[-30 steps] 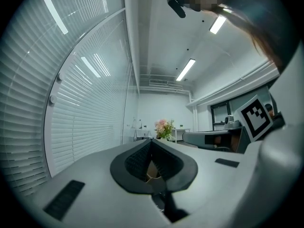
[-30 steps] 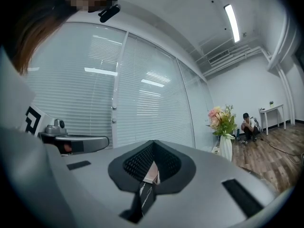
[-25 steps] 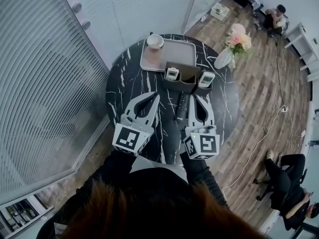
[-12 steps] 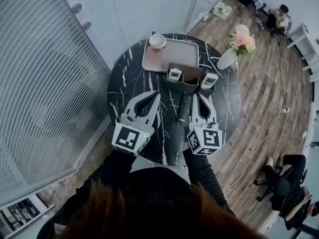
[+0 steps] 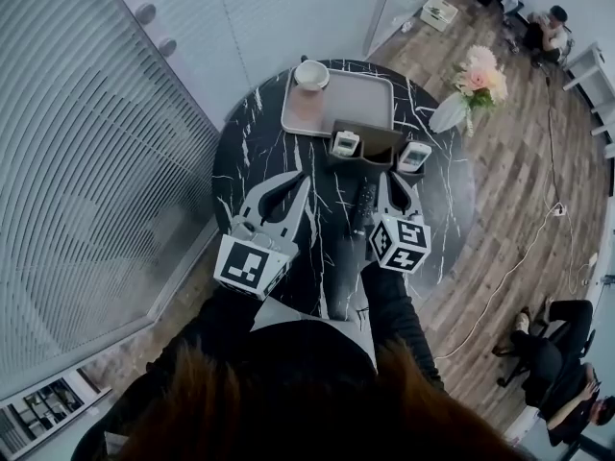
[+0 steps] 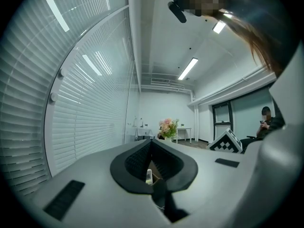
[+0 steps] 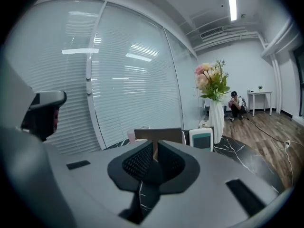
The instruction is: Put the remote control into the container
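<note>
A black remote control (image 5: 361, 209) lies on the round black marble table (image 5: 252, 166), between my two grippers and close to the right one's inner side. Behind it stands the brown container (image 5: 373, 142) (image 7: 159, 135). One white remote (image 5: 345, 143) stands upright at its left end and another (image 5: 415, 157) (image 7: 201, 139) at its right end. My left gripper (image 5: 307, 178) (image 6: 151, 144) is shut and holds nothing. My right gripper (image 5: 400, 174) (image 7: 156, 144) is shut too, empty, its tip just short of the right-hand white remote.
A grey tray (image 5: 348, 104) with a white cup (image 5: 311, 73) sits at the table's far side. A white vase of flowers (image 5: 473, 89) (image 7: 216, 120) stands at the right rim. Blinds and glass walls close off the left. People sit on the wooden floor beyond.
My right gripper has moved forward a little, toward the container's right end. The left gripper has stayed where it was. The black remote has not moved.
</note>
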The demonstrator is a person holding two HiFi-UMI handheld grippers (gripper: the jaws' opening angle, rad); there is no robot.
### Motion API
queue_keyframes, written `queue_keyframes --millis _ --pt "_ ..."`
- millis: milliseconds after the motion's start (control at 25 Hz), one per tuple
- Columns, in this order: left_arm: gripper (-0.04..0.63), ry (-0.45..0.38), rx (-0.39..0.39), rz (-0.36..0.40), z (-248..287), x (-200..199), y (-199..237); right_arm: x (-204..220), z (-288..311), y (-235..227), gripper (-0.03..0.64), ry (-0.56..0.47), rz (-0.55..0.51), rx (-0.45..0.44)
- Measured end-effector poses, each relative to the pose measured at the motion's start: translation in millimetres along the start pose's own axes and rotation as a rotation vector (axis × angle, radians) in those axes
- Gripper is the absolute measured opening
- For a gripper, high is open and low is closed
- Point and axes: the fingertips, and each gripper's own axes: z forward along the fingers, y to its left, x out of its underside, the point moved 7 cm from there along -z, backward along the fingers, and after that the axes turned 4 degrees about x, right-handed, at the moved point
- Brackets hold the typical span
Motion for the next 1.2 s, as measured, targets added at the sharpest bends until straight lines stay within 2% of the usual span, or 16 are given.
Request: queue_keyframes --millis 400,760,1000,1200 --pt "-0.003 0.034 -0.011 -0.014 5 8 10 52 40 -1 0.038 0.232 -0.017 0.058" --pt "-0.003 0.054 -0.010 -0.020 7 14 19 93 61 -6 0.230 0.416 0.012 0.098" --pt "-0.003 0.071 -0.011 -0.025 9 19 23 111 74 -12 0.253 0.507 0.014 0.134" --pt "-0.003 0.079 -0.014 -0.029 11 22 28 117 82 -16 0.253 0.541 0.029 0.144"
